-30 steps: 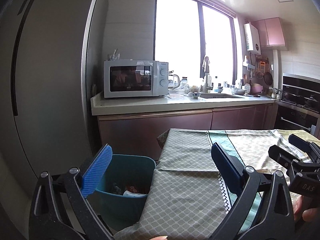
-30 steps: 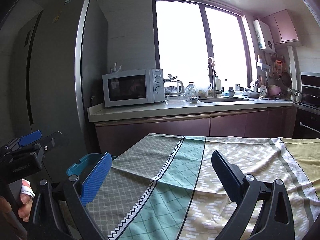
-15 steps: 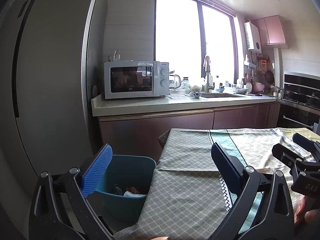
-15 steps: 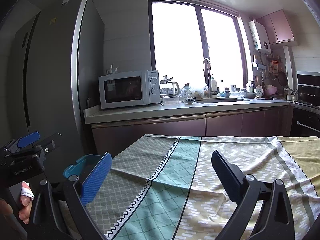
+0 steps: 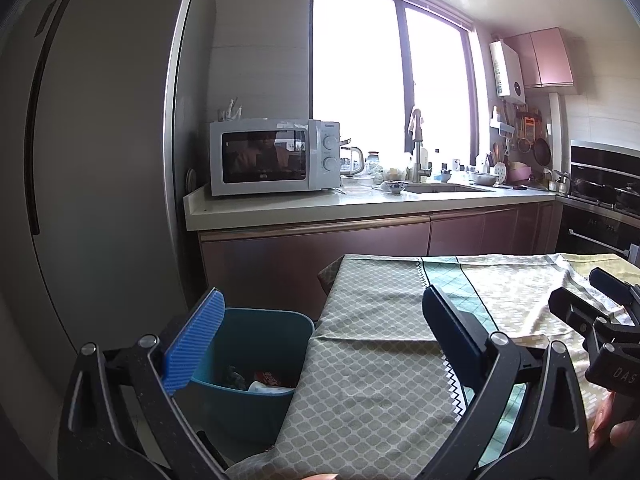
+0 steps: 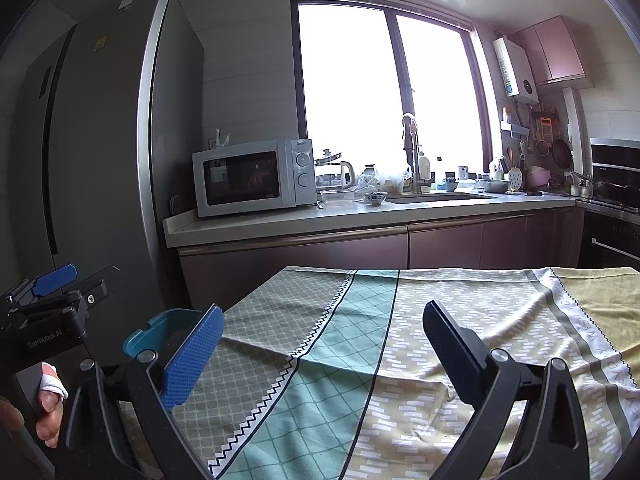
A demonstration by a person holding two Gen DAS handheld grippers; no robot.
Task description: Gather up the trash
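Observation:
A teal trash bin stands on the floor at the table's left end, with wrappers and paper inside. Its rim also shows in the right wrist view. My left gripper is open and empty, above the bin's right edge and the table's left end. My right gripper is open and empty over the tablecloth. Each gripper shows at the edge of the other's view: the right one and the left one. No loose trash shows on the cloth.
A tall grey fridge stands left of the bin. Behind the table runs a kitchen counter with a microwave, a sink and dishes. An oven is at the far right.
Both views shift slightly; both grippers have risen or tipped a little. The jaws stay open and nothing was taken or dropped.

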